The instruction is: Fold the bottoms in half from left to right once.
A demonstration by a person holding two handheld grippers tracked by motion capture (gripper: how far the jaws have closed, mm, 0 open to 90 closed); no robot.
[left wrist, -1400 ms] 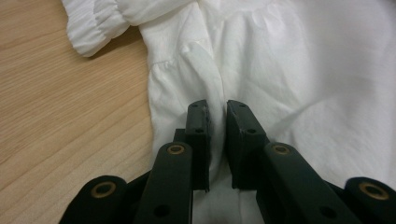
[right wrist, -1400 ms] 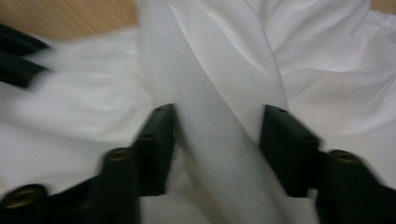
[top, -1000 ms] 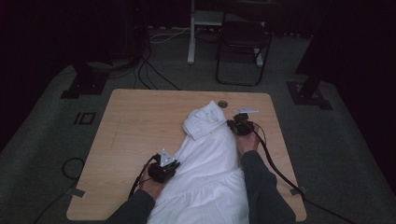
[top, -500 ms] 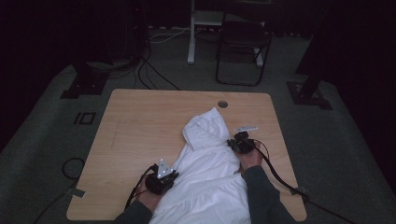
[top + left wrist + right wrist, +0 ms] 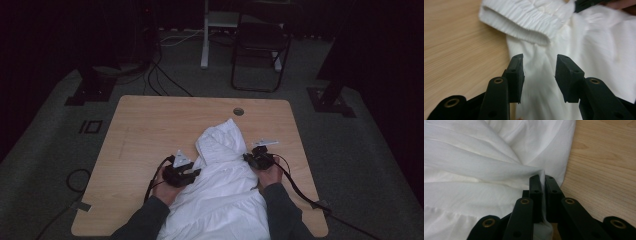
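Observation:
A white garment [image 5: 220,185] lies crumpled on the wooden table [image 5: 150,130], reaching from the front edge toward the middle. Its ribbed elastic edge [image 5: 524,22] is folded over at the far end. My left gripper [image 5: 192,172] sits at the garment's left side. In the left gripper view its jaws stand open [image 5: 539,72] over the white cloth with nothing pinched between them. My right gripper [image 5: 250,159] is at the garment's right side. Its jaws are shut [image 5: 543,187] on a fold of the white cloth [image 5: 499,170].
A round cable hole [image 5: 238,111] sits near the table's far edge. A black folding chair [image 5: 260,50] and a white post [image 5: 205,35] stand on the grey floor beyond. Black cables [image 5: 305,192] trail from both grippers across the table.
Both grippers have drawn back toward the front edge, and the garment has slid with them. The far end of the cloth now lies nearer the middle of the table.

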